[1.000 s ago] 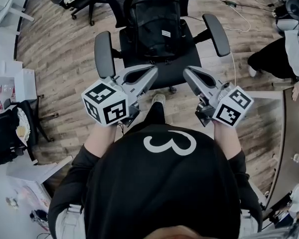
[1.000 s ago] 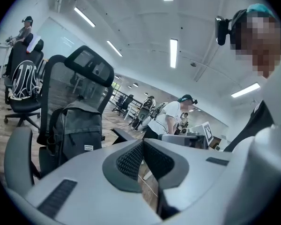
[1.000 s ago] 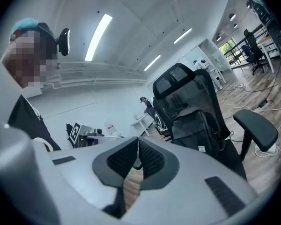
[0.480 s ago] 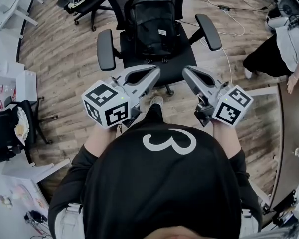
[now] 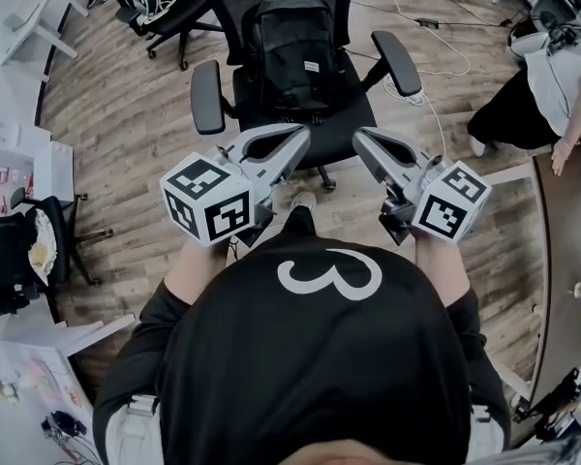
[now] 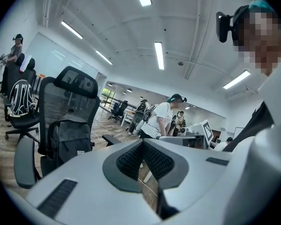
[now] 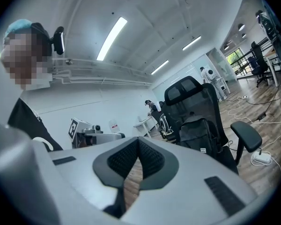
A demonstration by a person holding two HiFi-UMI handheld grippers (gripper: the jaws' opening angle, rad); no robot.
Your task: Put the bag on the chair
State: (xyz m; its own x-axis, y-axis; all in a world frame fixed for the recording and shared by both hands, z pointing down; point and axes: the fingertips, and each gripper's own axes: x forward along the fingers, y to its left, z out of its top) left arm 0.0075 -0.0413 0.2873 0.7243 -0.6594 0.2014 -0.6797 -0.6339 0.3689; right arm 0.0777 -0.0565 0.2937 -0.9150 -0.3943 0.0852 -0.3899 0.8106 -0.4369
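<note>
- The dark bag (image 5: 292, 46) is already sitting upright on the seat of the black office chair (image 5: 206, 97), leaning against the mesh backrest. It's between the two armrests, with a small white tag on its front.
- The left gripper (image 5: 298, 136) and right gripper (image 5: 360, 139) are both held out in front of the person's chest, near the front edge of the seat. Neither one touches the bag or the chair.
- Each gripper view looks right down its own jaws. Both pairs are pressed together, ribbed pads meeting, with nothing between them.
- The head view only gives the top of the bag. The left gripper view shows its front pocket and the chair's headrest (image 6: 77, 86). The right gripper view shows it from the other side, with one armrest (image 7: 246, 135) sticking out.
- Only the left gripper view shows a second chair (image 6: 18, 121) further back with a black and white backpack (image 6: 19, 100) on it, plus someone in a white shirt (image 6: 161, 121) bent over.
- The floor (image 5: 126, 114) is wood plank, with a white cable (image 5: 436, 66) trailing to the right of the chair.
- It's an open office with long ceiling lights (image 6: 159, 55). The head view also catches a seated person (image 5: 552, 85) at the right edge.
</note>
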